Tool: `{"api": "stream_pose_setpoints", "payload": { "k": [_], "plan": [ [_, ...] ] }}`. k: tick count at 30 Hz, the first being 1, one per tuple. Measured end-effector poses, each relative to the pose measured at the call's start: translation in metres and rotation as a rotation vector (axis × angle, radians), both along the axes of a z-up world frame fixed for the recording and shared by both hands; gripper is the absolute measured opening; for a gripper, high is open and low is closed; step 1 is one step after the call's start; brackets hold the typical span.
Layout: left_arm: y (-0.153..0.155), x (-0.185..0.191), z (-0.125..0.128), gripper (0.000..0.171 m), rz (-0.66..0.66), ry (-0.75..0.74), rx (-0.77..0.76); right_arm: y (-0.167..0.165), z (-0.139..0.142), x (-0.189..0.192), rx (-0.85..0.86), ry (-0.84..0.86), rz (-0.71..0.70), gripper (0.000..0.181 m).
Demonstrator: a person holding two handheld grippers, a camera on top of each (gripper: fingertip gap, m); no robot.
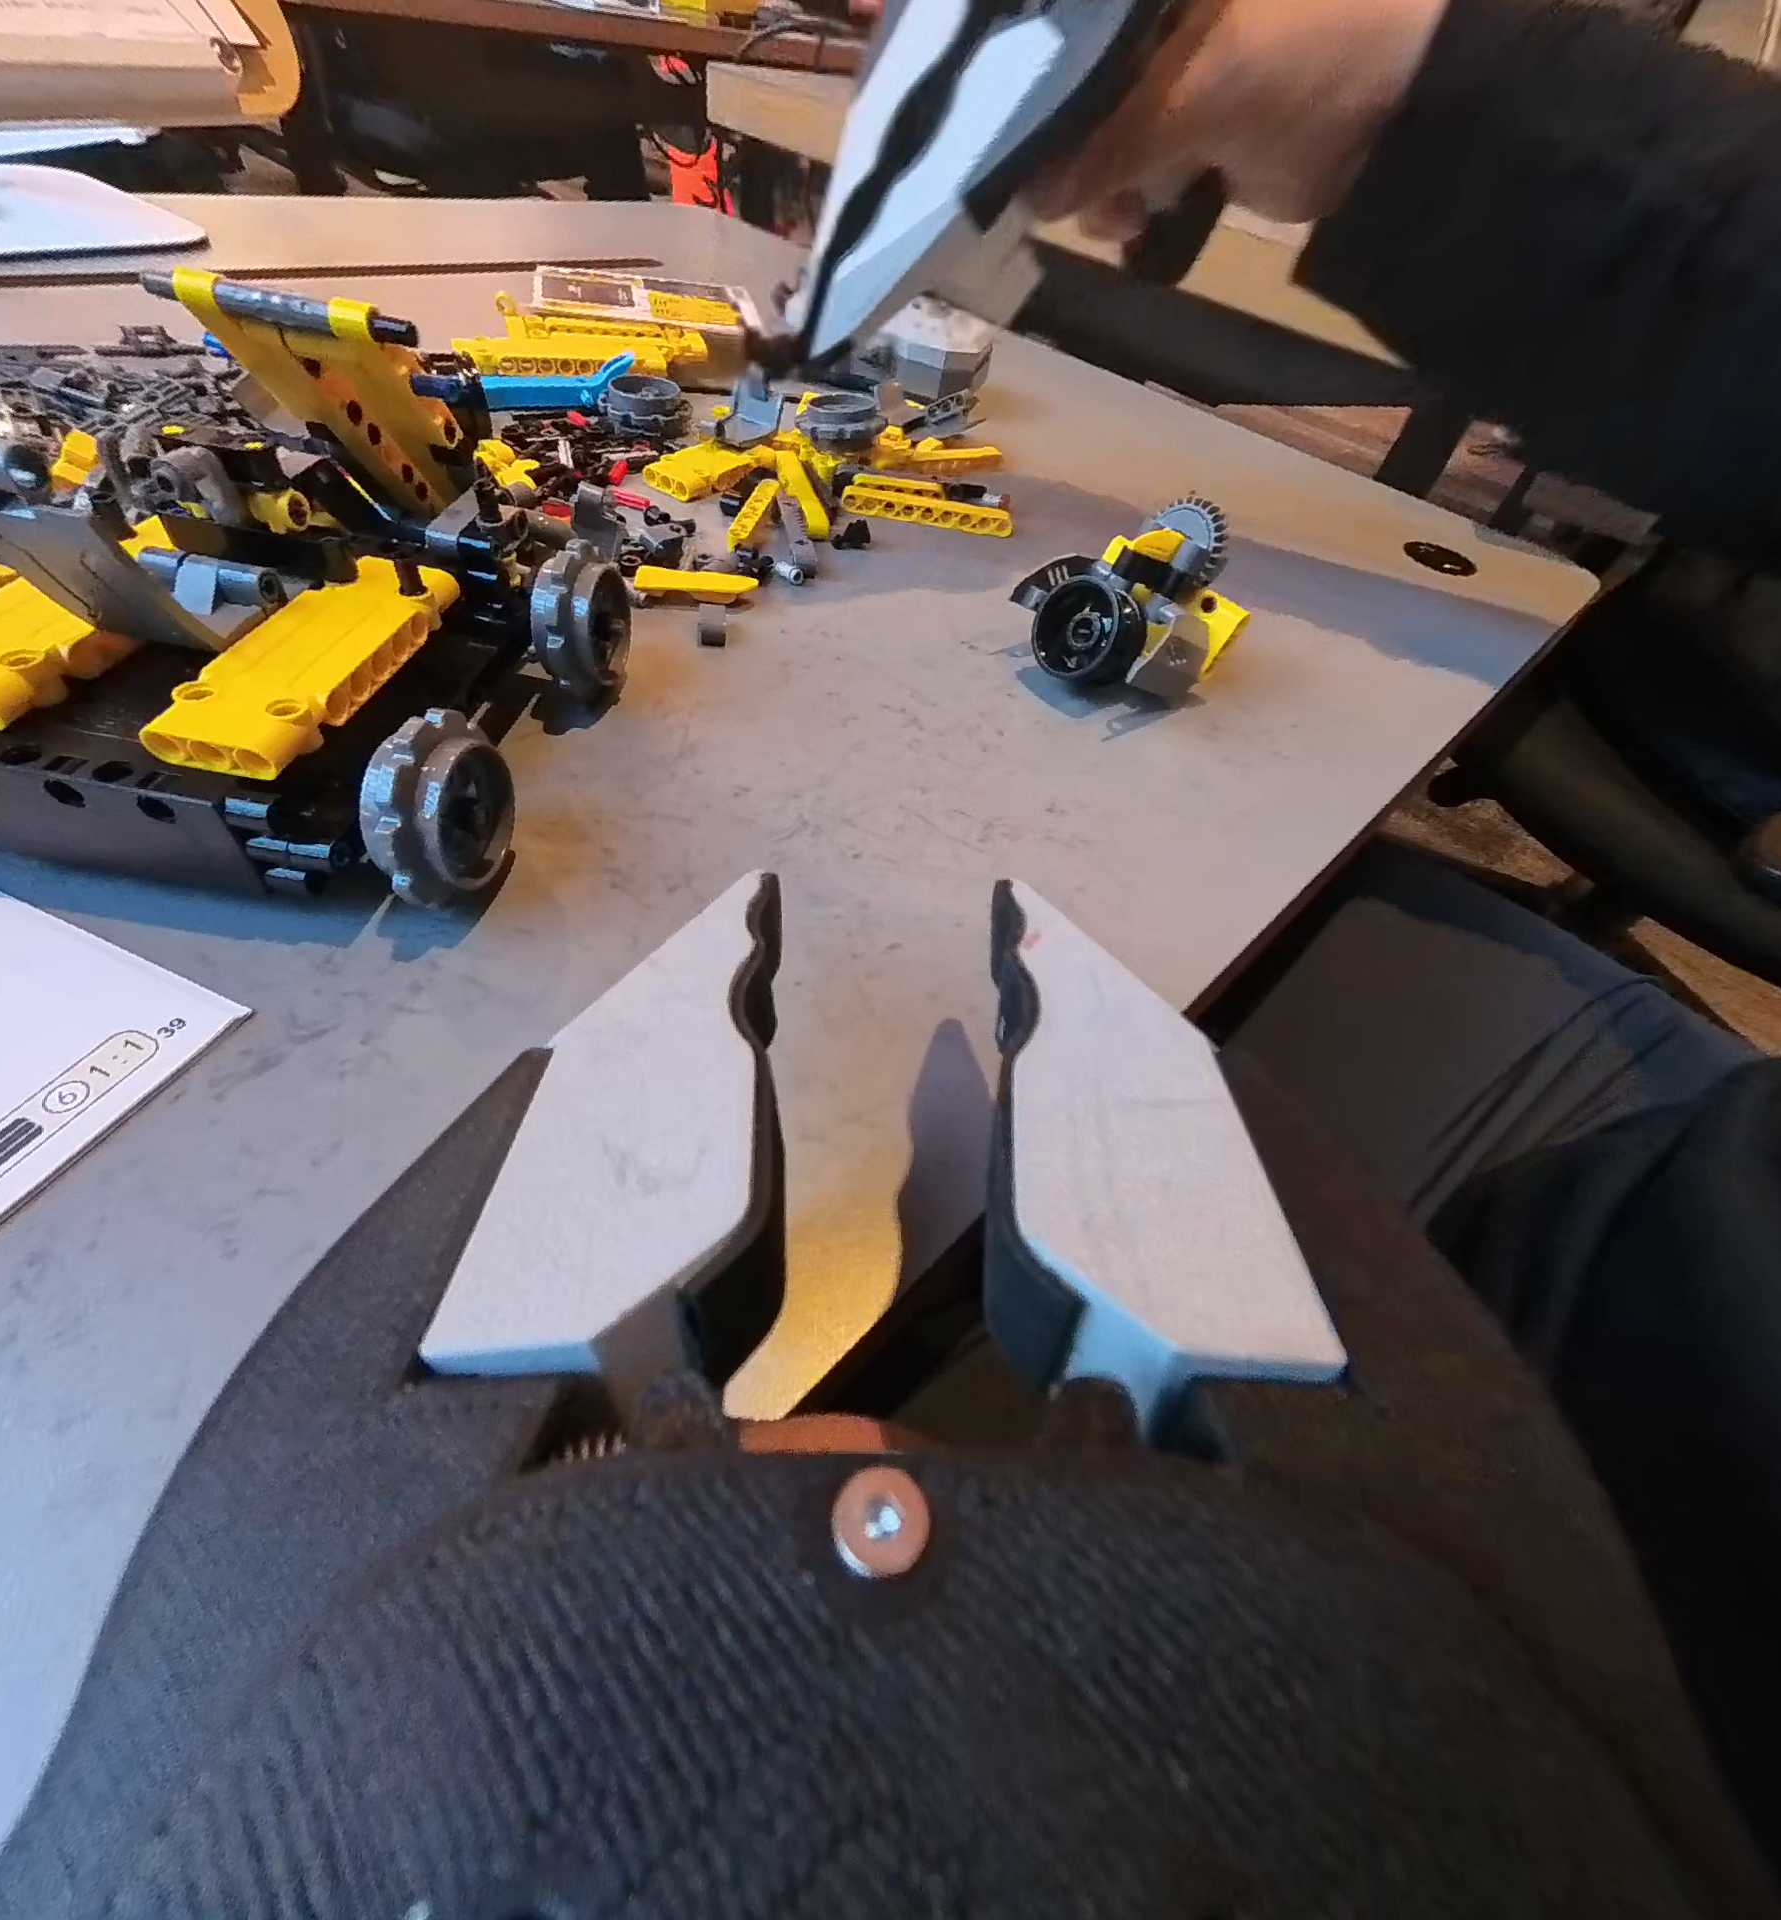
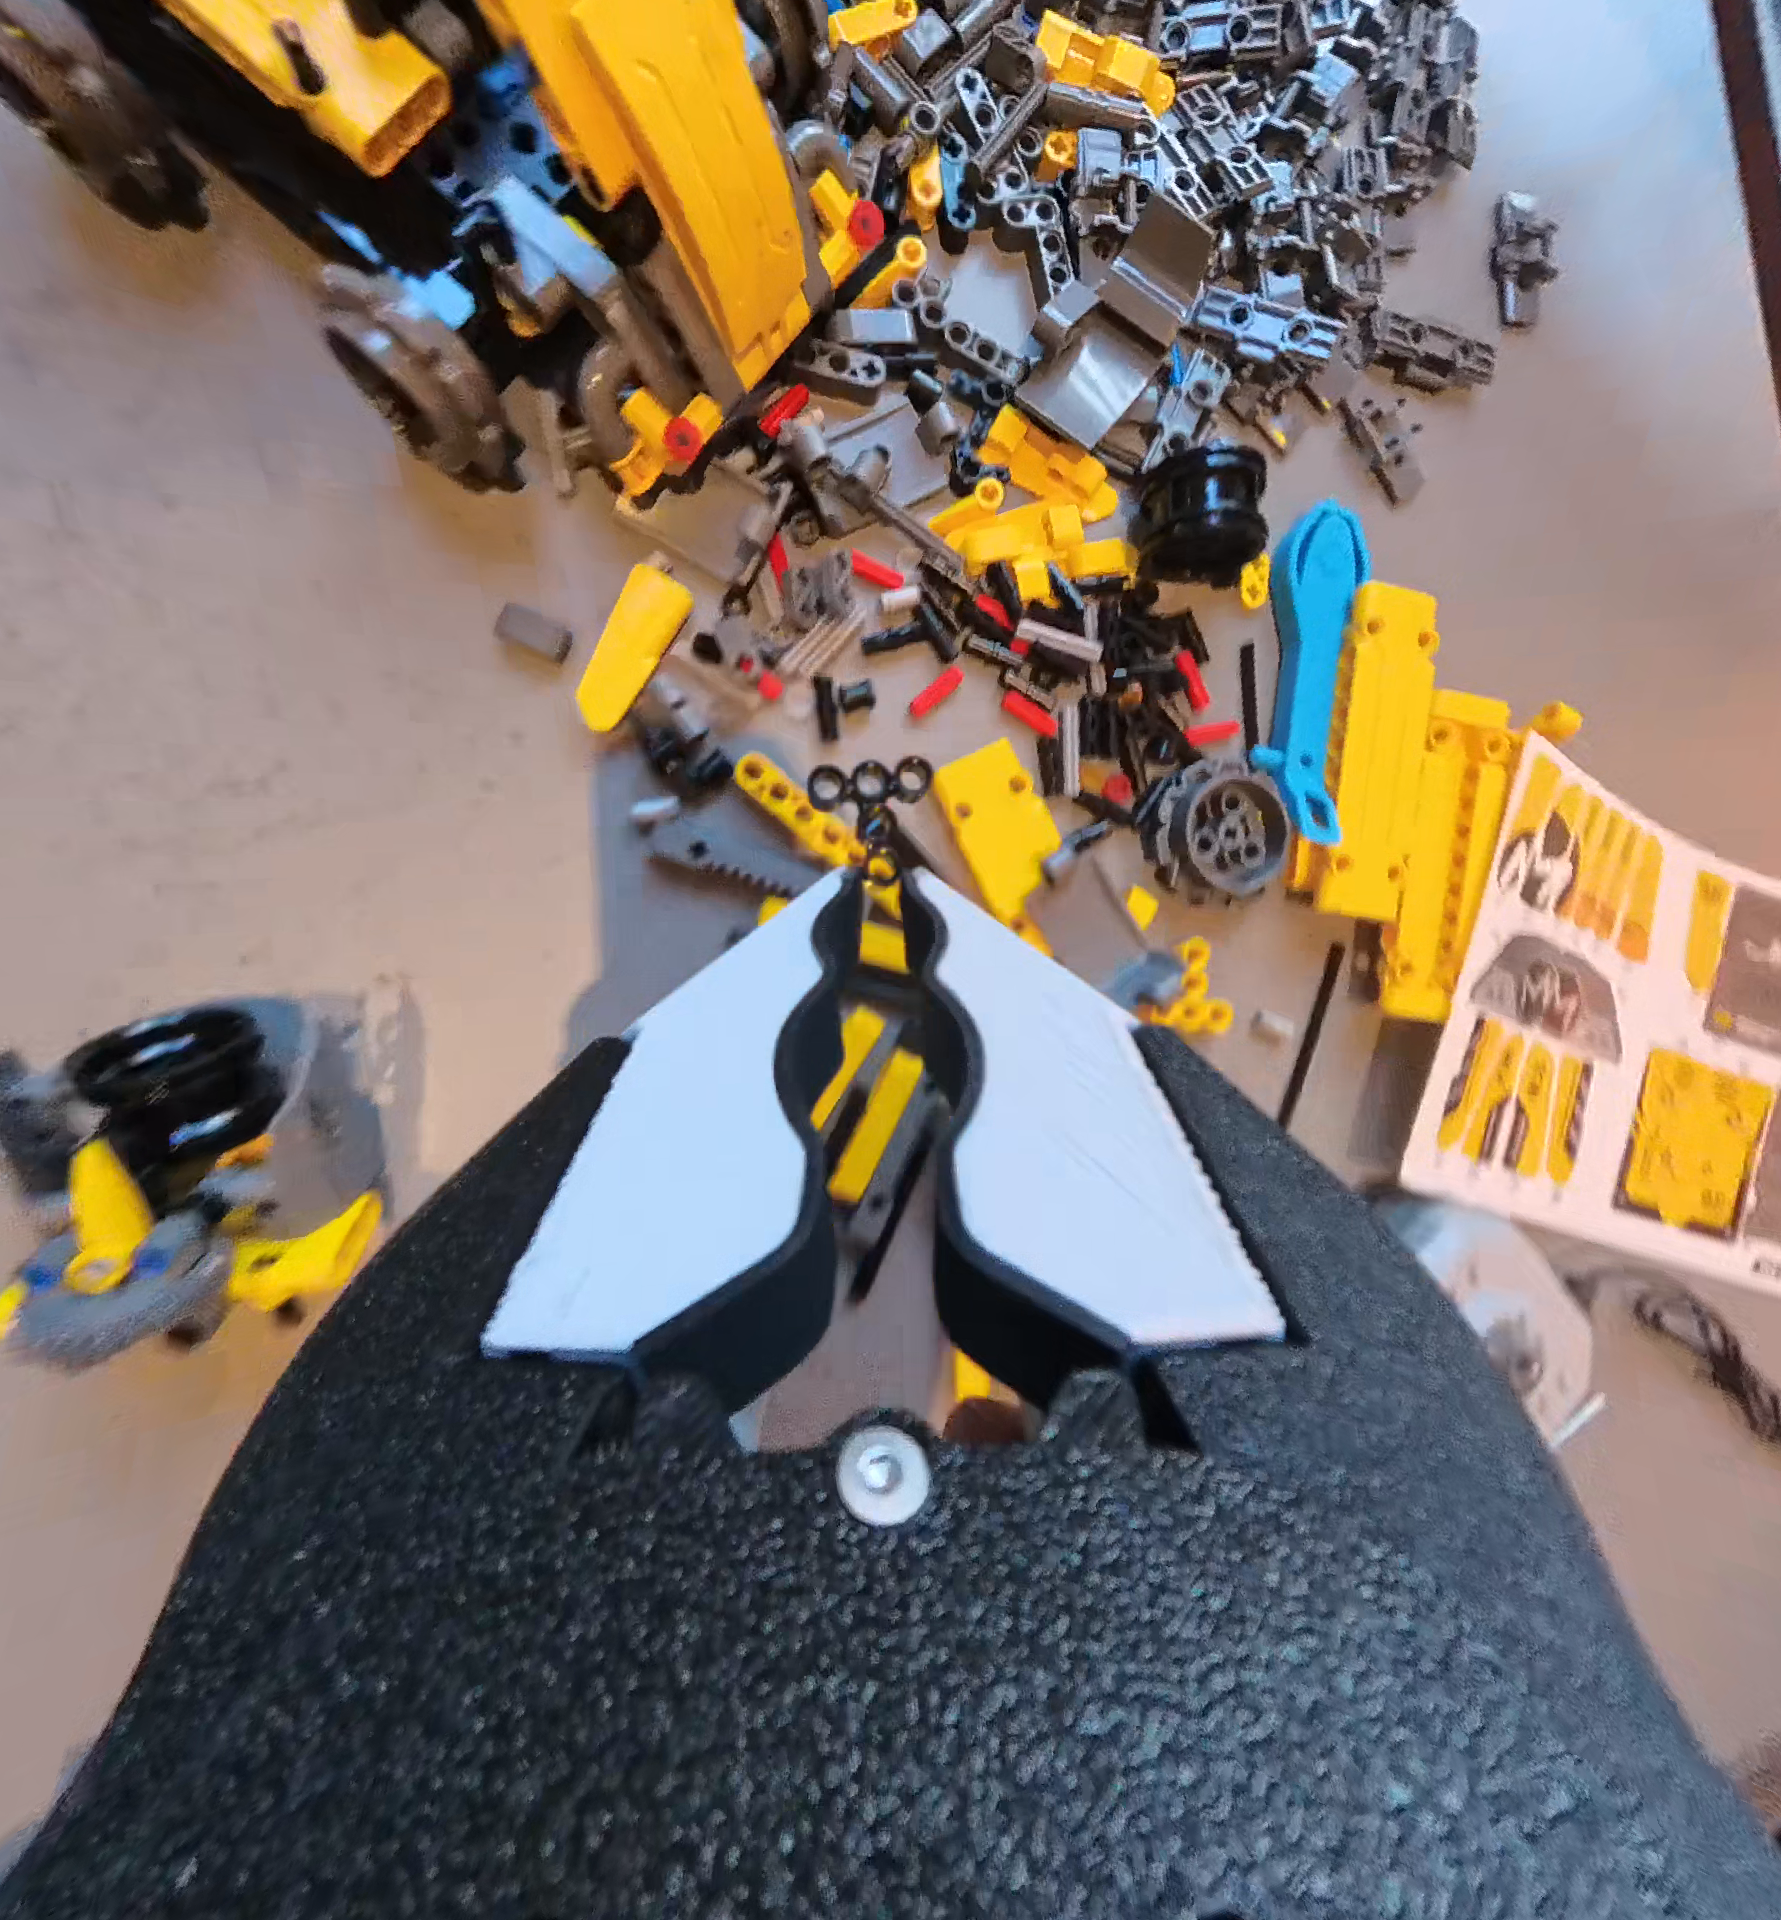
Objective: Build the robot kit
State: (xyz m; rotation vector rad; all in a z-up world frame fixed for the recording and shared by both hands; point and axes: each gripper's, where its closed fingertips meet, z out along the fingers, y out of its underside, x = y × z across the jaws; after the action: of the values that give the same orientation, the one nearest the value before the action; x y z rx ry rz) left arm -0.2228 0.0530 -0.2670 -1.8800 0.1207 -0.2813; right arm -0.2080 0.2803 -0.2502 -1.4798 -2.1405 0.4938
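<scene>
The left gripper (image 1: 881, 904) hangs low over a bare patch of the grey table (image 1: 865, 748), its jaws well apart and holding nothing. The nearest thing to it is the half-built yellow and black model (image 1: 242, 623), to its far left, whose grey wheel (image 1: 439, 805) sits just beyond the left fingertip. A white booklet (image 1: 44, 1060) lies at the near left. A small wheel assembly (image 1: 1125, 613) stands alone farther off to the right, well apart from the pile (image 1: 813, 468) of loose yellow, black and grey pieces.

The right gripper (image 2: 878, 878) is raised above that pile, pointing down, with its fingertips pinched together on a small black piece (image 2: 870, 795) with three ring-shaped holes in a row; the piece sticks out past the tips, clear of the table. In the left wrist view the same gripper (image 1: 798, 348) shows at the far side, held by a hand (image 1: 1270, 114) in a dark sleeve. Below the piece lie a yellow beam (image 2: 792, 810) and a grey toothed rack (image 2: 730, 862). To the right are a grey gear (image 2: 1218, 831), a blue tool (image 2: 1312, 644) and a sticker sheet (image 2: 1644, 1018); the wheel assembly (image 2: 169, 1174) is blurred at the near left.
</scene>
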Motion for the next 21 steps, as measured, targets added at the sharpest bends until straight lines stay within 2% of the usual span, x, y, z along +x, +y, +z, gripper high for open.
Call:
{"api": "stream_pose_setpoints", "payload": {
  "k": [5, 11, 17, 18, 21],
  "plan": [
    [-0.002, 0.002, 0.002, 0.038, -0.004, 0.013, 0.008, -0.007, 0.011, 0.076, 0.004, 0.018, -0.12, 0.007],
    [-0.002, 0.01, 0.002, 0.037, -0.026, 0.012, 0.008, -0.017, -0.016, 0.16, -0.027, -0.029, -0.264, 0.007],
    [-0.001, 0.013, 0.002, 0.037, -0.029, 0.036, 0.008, -0.034, -0.046, 0.164, -0.135, 0.023, -0.3, 0.008],
    [-0.001, 0.013, 0.002, 0.037, -0.029, 0.036, 0.007, -0.035, -0.052, 0.162, -0.131, 0.017, -0.298, 0.013],
    [-0.001, 0.011, 0.001, 0.037, -0.019, 0.038, 0.006, -0.034, -0.045, 0.155, -0.125, 0.064, -0.298, 0.018]
  ]
}}
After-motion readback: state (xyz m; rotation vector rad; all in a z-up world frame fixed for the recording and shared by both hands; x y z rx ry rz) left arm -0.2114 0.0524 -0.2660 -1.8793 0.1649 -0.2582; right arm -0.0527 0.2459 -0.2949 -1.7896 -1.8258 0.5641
